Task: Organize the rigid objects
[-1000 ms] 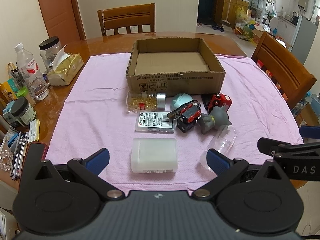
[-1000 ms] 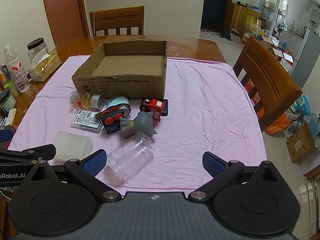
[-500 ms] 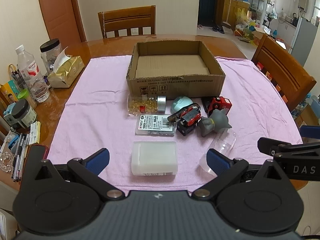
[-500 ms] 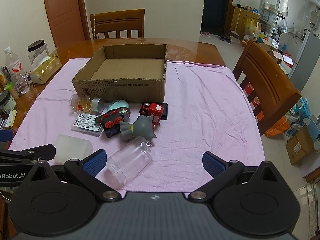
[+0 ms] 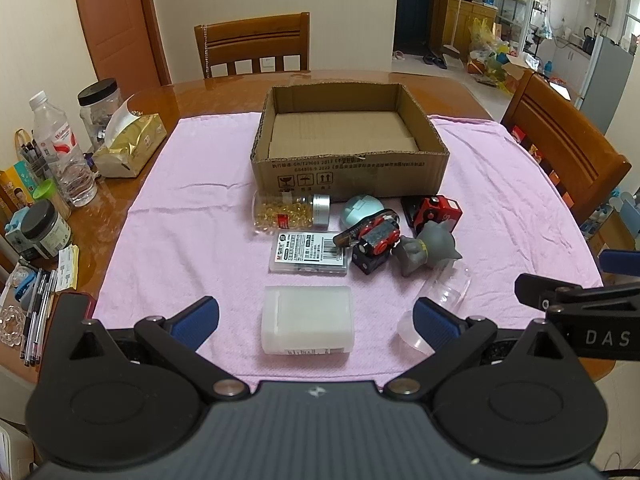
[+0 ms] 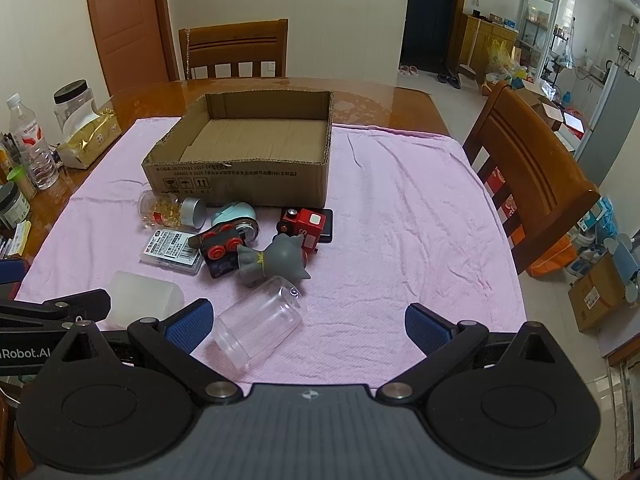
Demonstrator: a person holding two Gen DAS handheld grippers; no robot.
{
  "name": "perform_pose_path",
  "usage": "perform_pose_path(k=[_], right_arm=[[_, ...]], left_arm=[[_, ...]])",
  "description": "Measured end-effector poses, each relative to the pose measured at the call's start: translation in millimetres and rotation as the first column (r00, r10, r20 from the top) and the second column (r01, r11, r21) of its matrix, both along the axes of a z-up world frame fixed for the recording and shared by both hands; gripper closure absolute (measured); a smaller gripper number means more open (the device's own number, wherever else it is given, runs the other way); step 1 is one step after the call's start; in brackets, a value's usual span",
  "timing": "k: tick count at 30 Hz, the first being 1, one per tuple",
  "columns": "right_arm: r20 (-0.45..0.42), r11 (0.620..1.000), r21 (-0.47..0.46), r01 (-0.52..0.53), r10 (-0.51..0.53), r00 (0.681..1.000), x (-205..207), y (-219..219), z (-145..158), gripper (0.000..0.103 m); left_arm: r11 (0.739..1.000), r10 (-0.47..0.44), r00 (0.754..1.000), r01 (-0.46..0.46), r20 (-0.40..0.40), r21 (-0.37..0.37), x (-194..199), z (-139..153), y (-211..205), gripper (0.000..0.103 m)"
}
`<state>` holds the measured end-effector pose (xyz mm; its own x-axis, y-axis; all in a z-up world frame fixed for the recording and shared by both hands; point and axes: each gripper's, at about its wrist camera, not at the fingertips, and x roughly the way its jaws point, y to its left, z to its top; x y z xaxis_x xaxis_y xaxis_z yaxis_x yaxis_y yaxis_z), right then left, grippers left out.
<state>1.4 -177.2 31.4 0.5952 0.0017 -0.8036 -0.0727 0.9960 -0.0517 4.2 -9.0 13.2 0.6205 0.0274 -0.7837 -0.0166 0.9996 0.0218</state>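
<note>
left gripper (image 5: 316, 320) spread, white box (image 5: 307, 319) between

Left tongs (image 5: 316, 322) spread wide, holding nothing; right tongs (image 6: 308, 322) likewise agape, side by side

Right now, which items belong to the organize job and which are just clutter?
Job:
cardboard box
white case
clear jar
grey cat toy
red train
pill bottle
flat labelled case

Clutter:
water bottle
tissue pack
black-lid jar
pens
</note>
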Motion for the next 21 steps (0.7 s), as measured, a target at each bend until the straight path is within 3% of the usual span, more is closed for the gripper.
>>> perform_pose_path(k=[14, 21], right_arm=[[0.020, 0.999, -0.043, -0.026, 0.027, 0.999, 4, 3, -11, 0.000], [0.036, 0.995, -0.058, -0.076, 0.079, 0.996, 2, 8, -24, 0.000]], left_arm=[[0.997, -0.062, 0.997, 0.059, 0.052, 0.045, 7, -16, -3, 0.001], [0.995, -0.097, 0.991, 0.093, 0.090, 0.046, 12, -40, 1, 0.001]])
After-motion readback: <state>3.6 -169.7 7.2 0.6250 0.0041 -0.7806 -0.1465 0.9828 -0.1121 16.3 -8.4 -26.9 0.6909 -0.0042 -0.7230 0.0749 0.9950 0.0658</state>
